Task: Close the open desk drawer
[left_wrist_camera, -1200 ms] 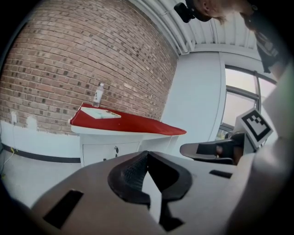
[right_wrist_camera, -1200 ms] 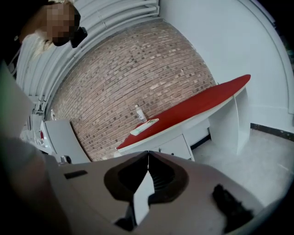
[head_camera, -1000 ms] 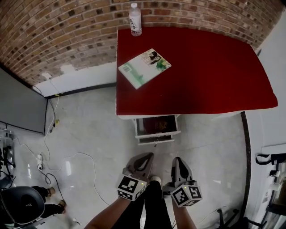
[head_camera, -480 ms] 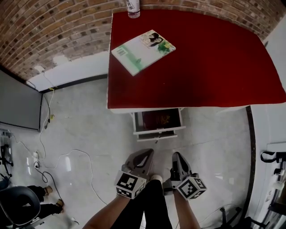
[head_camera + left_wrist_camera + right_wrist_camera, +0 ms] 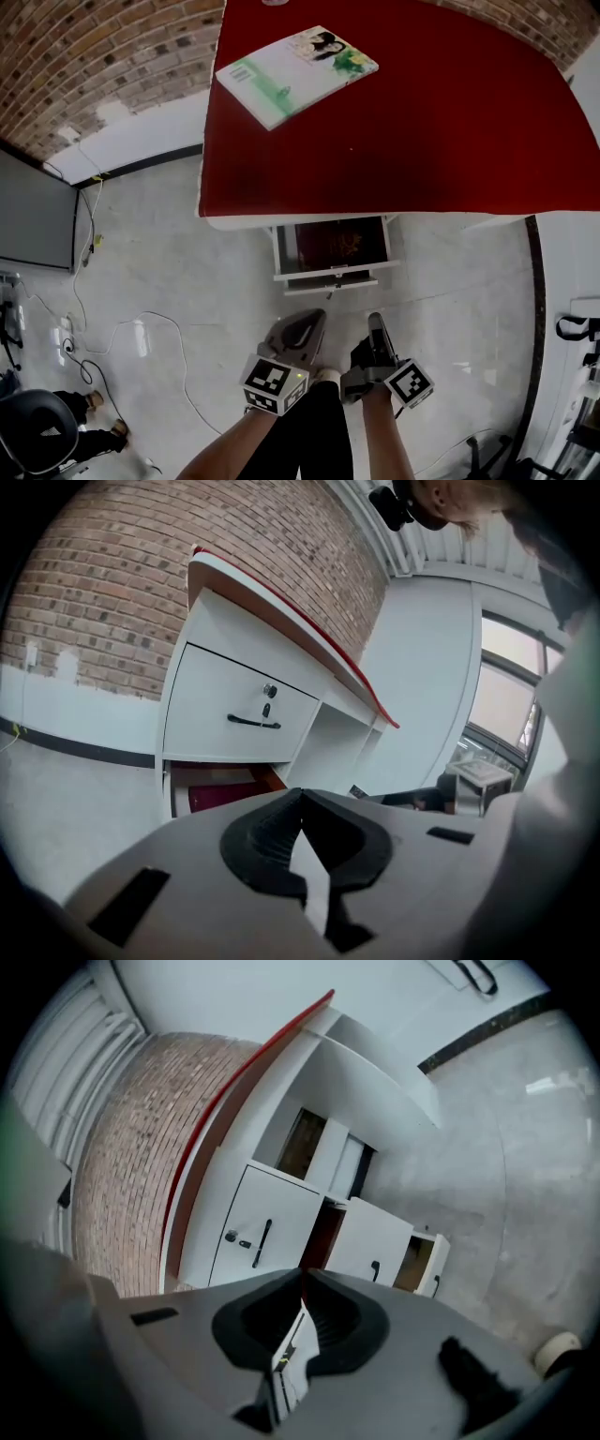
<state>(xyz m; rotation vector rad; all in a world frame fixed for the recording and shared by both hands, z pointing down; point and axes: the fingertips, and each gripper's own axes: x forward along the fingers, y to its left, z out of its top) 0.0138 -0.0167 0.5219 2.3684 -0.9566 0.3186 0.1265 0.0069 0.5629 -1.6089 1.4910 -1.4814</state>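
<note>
The open drawer [image 5: 333, 273] sits at 12 o'clock from your grippers, under the near edge of the red desk top [image 5: 403, 122]. It looks like a stiff, light box with a smooth white front, so push flat beside its handle [image 5: 373, 1269]. The left gripper [image 5: 311, 322] and right gripper [image 5: 376, 322] both have their jaws pressed together on nothing. The floor ahead is bare, and a cable [image 5: 141, 323] lies well off at 9 o'clock.

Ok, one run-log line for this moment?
stage: pre-contact | desk drawer: open | left gripper: shut, empty | right gripper: shut, empty | both short of drawer
</note>
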